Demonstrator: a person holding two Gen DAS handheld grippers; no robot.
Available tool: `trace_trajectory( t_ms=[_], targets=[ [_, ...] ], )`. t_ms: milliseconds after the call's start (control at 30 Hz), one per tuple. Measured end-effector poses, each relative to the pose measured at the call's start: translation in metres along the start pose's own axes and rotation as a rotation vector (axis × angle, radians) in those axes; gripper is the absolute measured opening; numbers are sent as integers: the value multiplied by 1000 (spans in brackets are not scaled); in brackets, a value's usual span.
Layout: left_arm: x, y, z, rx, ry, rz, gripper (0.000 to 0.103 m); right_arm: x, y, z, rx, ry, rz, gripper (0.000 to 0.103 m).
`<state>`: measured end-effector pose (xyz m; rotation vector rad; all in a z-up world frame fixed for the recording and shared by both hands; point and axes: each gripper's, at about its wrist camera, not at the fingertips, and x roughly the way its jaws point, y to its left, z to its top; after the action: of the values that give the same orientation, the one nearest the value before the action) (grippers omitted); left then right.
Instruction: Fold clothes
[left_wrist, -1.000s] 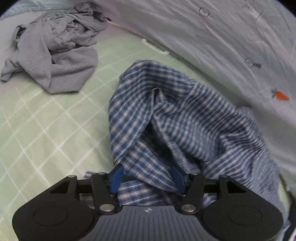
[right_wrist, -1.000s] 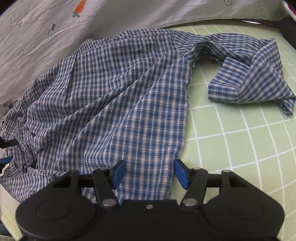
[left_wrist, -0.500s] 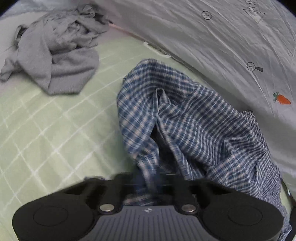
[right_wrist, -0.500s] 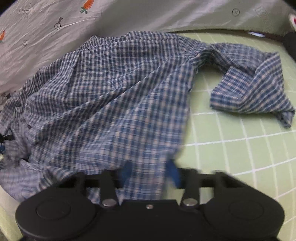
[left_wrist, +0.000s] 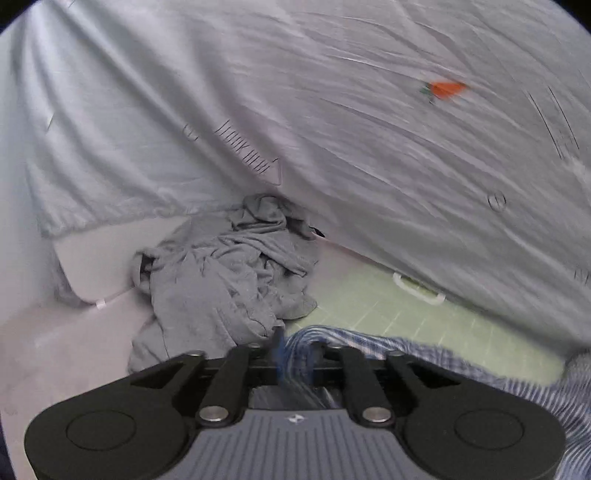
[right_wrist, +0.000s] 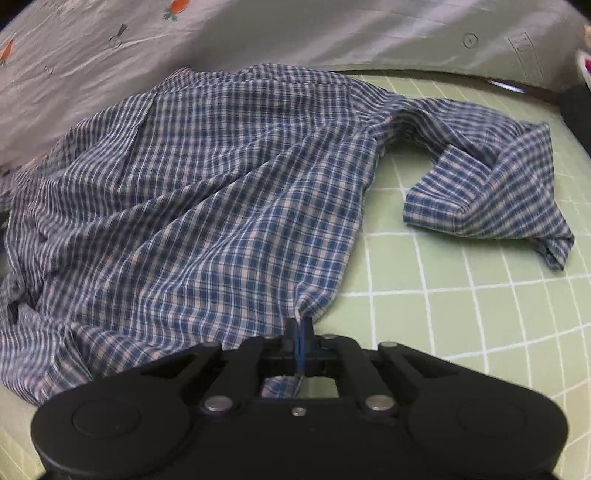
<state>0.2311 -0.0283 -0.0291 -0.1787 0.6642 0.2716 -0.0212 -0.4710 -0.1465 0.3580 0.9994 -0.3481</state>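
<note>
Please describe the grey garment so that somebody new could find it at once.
Start at the green grid mat, below the big pale sheet. At the mat's far edge lies the crumpled grey garment. It is plain grey, while the checked shirt is blue and white.

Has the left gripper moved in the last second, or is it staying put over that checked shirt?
Yes. The left gripper has shut on the checked shirt and swung up: the grey clothes pile, earlier at upper left, now sits centre, just beyond the fingers.
</note>
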Motion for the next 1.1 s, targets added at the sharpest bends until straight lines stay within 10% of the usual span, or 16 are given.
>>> trace_trajectory(
  t_ms=[300, 533, 833, 1100],
  targets=[
    [-21, -40, -94, 195, 265, -233, 58, -12, -9, -2, 168, -14, 88, 41],
    [-32, -48, -138, 298, 389, -321, 80, -23, -2, -14, 179, -8, 85, 103],
    [-41, -37, -168, 379, 475, -362, 80, -31, 6, -52, 314, 26, 67, 100],
    [-62, -13, -169, 385, 434, -362, 80, -35, 24, -60, 305, 20, 152, 10]
  ],
)
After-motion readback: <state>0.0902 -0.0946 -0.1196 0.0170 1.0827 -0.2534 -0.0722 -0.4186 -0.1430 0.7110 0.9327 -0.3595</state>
